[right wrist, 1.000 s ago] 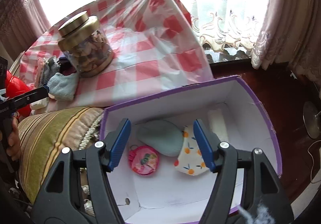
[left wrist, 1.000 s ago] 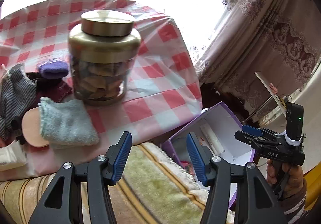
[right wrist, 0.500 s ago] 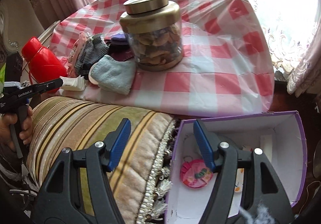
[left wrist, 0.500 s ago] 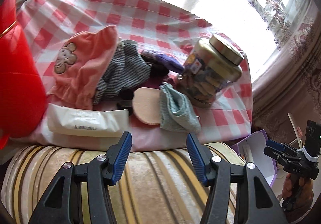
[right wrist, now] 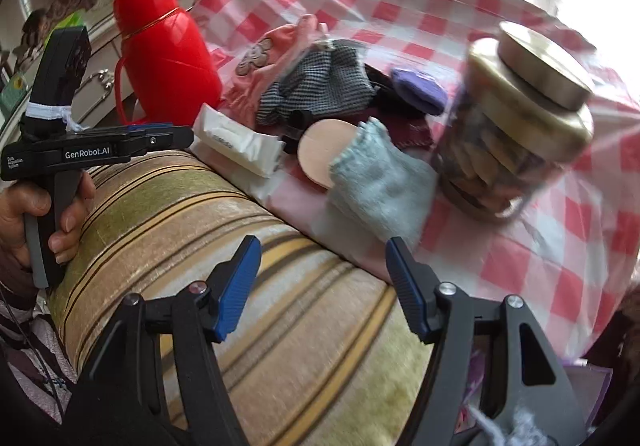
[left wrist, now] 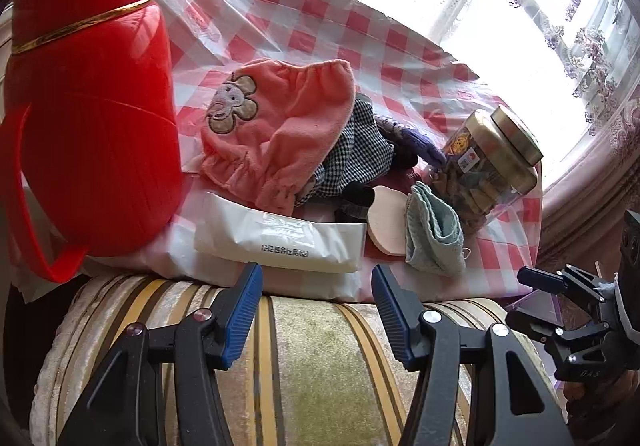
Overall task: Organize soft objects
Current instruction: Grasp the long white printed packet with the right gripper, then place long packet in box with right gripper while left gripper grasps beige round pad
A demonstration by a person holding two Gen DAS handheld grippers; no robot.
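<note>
Soft items lie on the checked table: a pink hat (left wrist: 276,126) with an elephant patch, a checked cloth (left wrist: 352,154), a purple sock (left wrist: 420,142), a round beige puff (left wrist: 388,218) and a light blue folded cloth (left wrist: 434,234). The blue cloth (right wrist: 380,182), puff (right wrist: 324,150) and checked cloth (right wrist: 320,86) also show in the right wrist view. My left gripper (left wrist: 316,302) is open and empty, just short of a white tissue pack (left wrist: 280,234). My right gripper (right wrist: 322,274) is open and empty, just short of the blue cloth.
A red thermos jug (left wrist: 84,106) stands at the table's left. A gold-lidded jar (left wrist: 484,166) of snacks stands at the right. A striped cushion (left wrist: 312,374) lies under both grippers. A corner of the purple box (left wrist: 536,302) shows at right.
Both grippers have swung left, away from the purple box, toward the pile on the table. The left one now faces the tissue pack and hat; the right one faces the blue cloth.
</note>
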